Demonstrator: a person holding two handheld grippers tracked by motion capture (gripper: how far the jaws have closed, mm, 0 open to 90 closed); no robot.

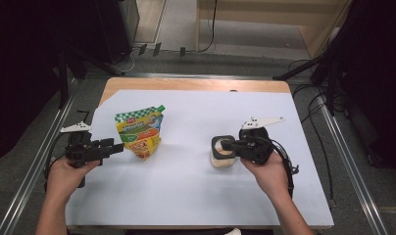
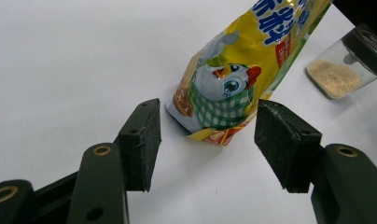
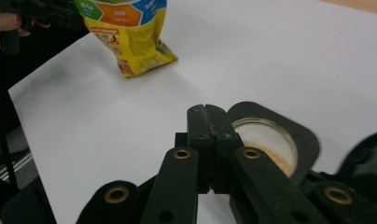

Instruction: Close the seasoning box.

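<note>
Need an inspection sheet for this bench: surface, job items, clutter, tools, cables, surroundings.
Surface: white sheet on a wooden table, bare apart from two items.
Job items: yellow pouch at left; clear jar of beige powder with a black lid at right.
Clutter: nothing seen.
Tools: left tool open, aimed at the pouch, apart from it; right tool shut, over the jar lid.
Cables: one trails from the right tool; more on the floor at right.
Surroundings: metal rails, dark stands, grey floor.

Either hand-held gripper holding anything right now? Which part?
Nothing held. The left hand-held gripper is open, short of the pouch. The right hand-held gripper's jaws are pressed together empty above the jar's rim.
</note>
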